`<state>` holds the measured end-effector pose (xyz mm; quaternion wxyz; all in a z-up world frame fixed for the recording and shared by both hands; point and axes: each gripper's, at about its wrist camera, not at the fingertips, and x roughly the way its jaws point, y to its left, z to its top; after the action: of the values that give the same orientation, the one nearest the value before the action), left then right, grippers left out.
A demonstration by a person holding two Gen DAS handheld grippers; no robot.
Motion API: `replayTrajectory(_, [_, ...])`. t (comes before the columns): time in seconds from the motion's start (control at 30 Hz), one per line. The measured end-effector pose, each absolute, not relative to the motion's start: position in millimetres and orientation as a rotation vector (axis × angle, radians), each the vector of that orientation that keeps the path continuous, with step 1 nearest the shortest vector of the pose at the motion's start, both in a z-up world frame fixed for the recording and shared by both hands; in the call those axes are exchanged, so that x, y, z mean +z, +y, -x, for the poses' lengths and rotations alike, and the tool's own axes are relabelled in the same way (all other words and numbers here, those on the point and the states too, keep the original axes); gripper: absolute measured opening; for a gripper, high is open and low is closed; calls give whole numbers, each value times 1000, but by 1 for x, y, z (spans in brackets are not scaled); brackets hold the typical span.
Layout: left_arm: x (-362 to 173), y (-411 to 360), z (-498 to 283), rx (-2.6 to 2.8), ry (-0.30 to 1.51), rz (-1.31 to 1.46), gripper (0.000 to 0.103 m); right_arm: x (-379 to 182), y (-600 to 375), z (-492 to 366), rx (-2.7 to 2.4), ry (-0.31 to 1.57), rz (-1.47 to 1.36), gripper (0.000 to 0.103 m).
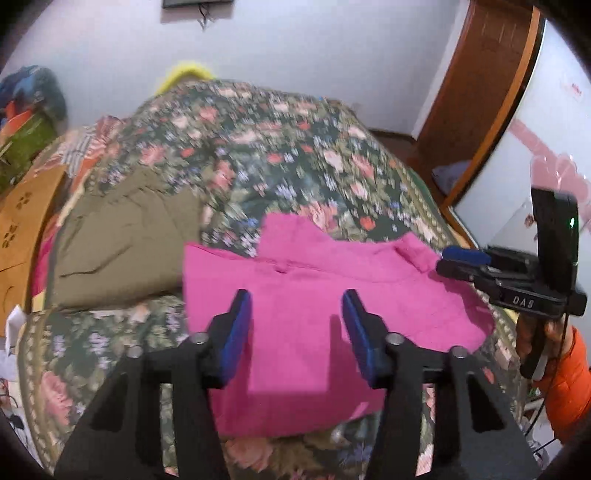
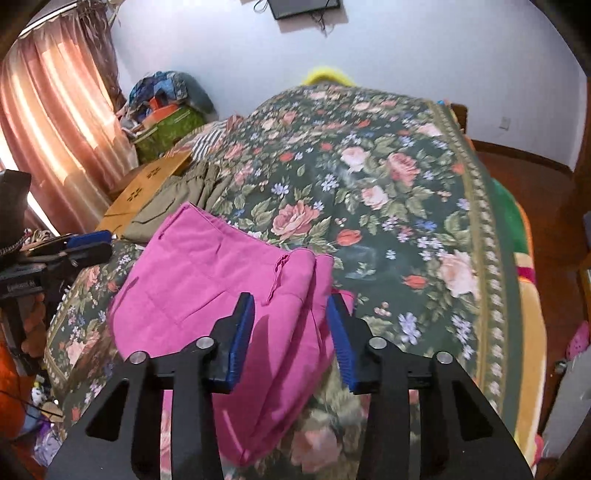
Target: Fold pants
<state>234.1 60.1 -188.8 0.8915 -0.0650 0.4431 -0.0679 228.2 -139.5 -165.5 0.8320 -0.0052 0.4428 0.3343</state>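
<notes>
Both tongs are matte black frames with blue ribbed pads on the inner faces of their fingers and round silver screw heads at the joints: the left tongs (image 1: 296, 306) and the right tongs (image 2: 290, 308) look alike. Seen from the left wrist, the right unit's body bears white lettering (it reads "DAS"), a small green light, and a thin black cable. The hand (image 1: 532, 328) on its grip shows bare skin below an orange sleeve (image 1: 567, 384).

You've got a floral bedspread (image 2: 388, 192) over the bed, olive garment (image 1: 122, 236) on its left side beside a cardboard box (image 1: 22, 229), pink curtain (image 2: 48, 122), wooden door (image 1: 480, 92), wall screen (image 2: 303, 7).
</notes>
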Motion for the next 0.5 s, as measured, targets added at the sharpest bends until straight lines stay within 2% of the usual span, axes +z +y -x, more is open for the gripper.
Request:
replayTrajectory(0.27, [-231, 74, -246, -137, 985, 217, 48, -188, -124, -245, 747, 1013, 37, 36])
replayTrajectory(0.37, [-237, 78, -248, -136, 979, 237, 48, -194, -124, -249, 769, 1026, 23, 31])
replayTrajectory(0.5, [-240, 74, -246, -125, 971, 204, 48, -187, -123, -246, 775, 969, 30, 20])
